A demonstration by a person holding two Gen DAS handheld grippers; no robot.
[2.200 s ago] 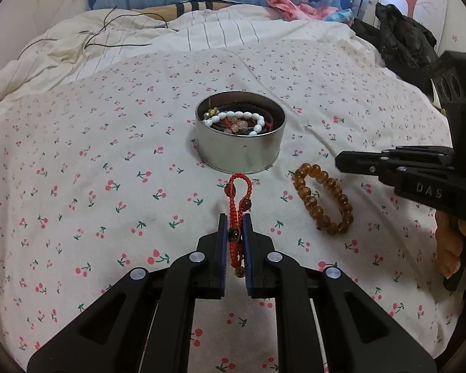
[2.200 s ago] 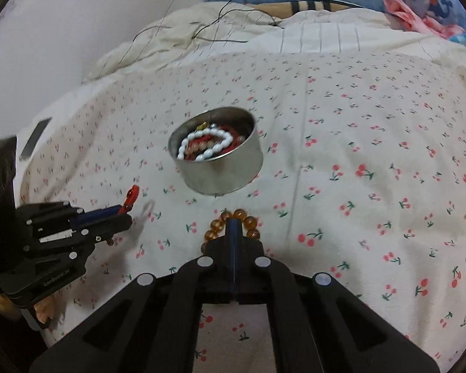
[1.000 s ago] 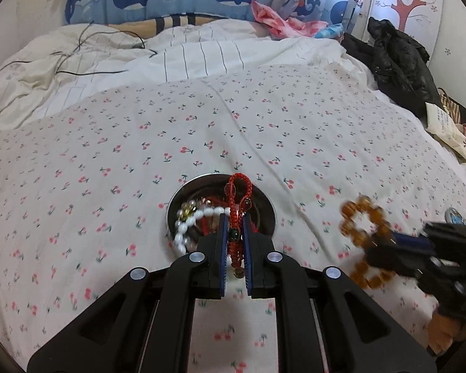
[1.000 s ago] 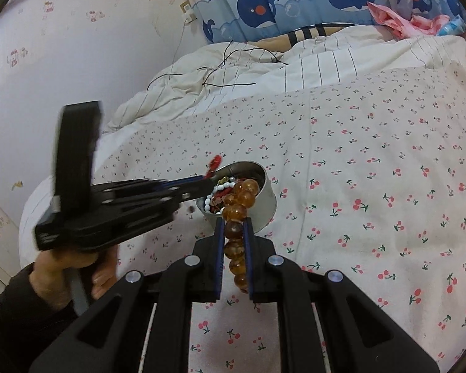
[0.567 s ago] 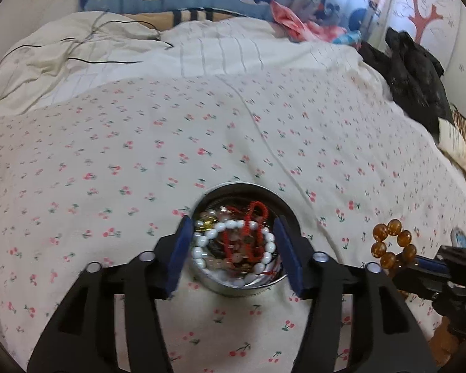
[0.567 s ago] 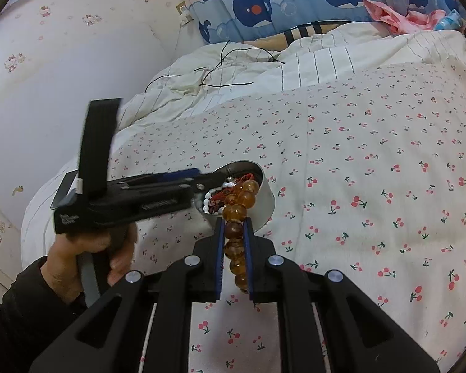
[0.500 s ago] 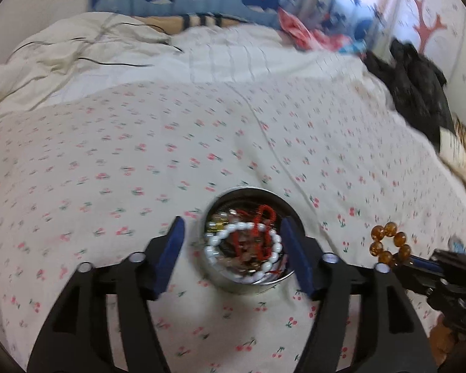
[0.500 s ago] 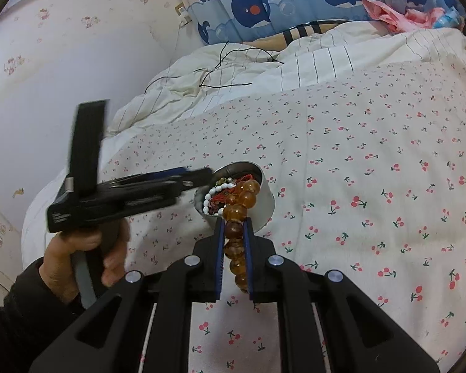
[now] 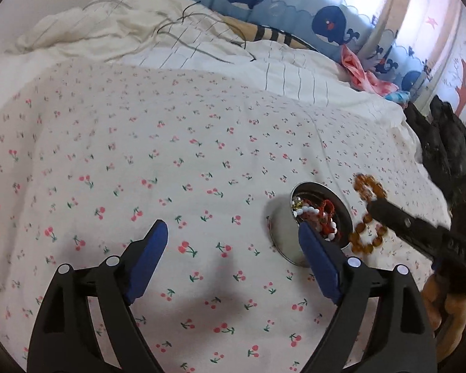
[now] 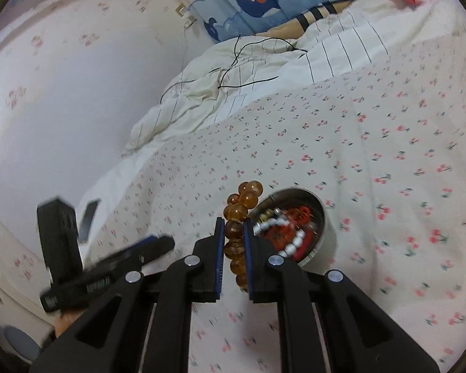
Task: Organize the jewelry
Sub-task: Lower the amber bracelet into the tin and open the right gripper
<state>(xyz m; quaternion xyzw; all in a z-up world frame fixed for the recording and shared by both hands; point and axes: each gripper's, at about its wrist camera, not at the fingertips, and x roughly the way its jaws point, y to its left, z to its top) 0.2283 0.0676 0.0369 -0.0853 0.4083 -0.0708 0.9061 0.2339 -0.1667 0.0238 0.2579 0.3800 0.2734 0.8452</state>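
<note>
A round metal tin (image 9: 282, 242) stands on the cherry-print bedspread (image 9: 171, 168), filled with a white bead bracelet, a red cord bracelet (image 9: 326, 214) and other pieces. My left gripper (image 9: 233, 242) is open and empty, to the left of the tin. My right gripper (image 10: 233, 233) is shut on an amber bead bracelet (image 10: 239, 217), held in the air just left of the tin (image 10: 323, 236). The amber bracelet (image 9: 366, 211) also shows beside the tin in the left wrist view, with my right gripper (image 9: 376, 206).
A rumpled striped duvet (image 9: 139, 37) with black cables lies at the head of the bed. Whale-print curtain (image 9: 295, 3) behind. Dark clothing (image 9: 444, 143) is piled at the right edge. The wall (image 10: 62, 93) runs along the bed's left side.
My left gripper opened over the tin, dropped the red cord bracelet into it and has swung away to the left. My right gripper has carried the amber bracelet closer to the tin.
</note>
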